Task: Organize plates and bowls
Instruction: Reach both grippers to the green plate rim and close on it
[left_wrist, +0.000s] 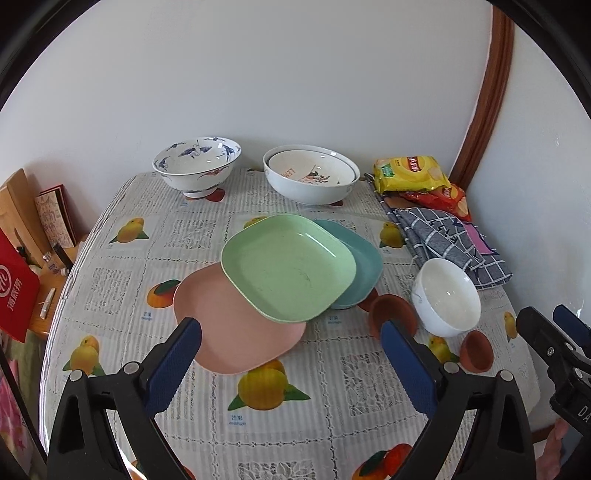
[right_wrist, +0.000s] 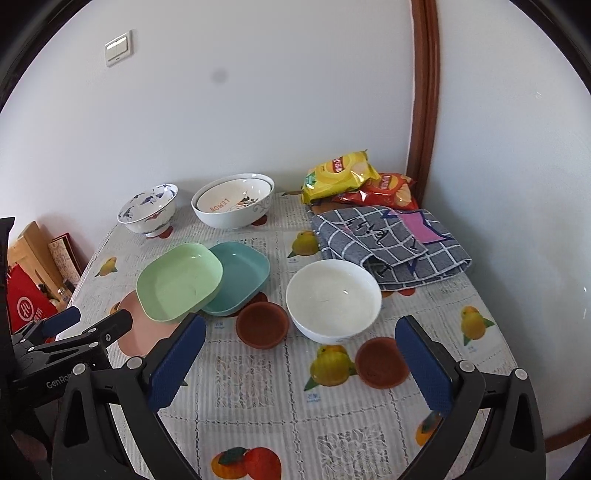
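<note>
Both grippers, left gripper (left_wrist: 291, 341) and right gripper (right_wrist: 301, 338), are spread and empty. The green plate (left_wrist: 290, 266) looks light and stiff; best grasped at its rim.

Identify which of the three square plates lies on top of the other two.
The light green plate: it overlaps both the pink plate and the teal plate, which lie partly hidden beneath its edges.
</note>
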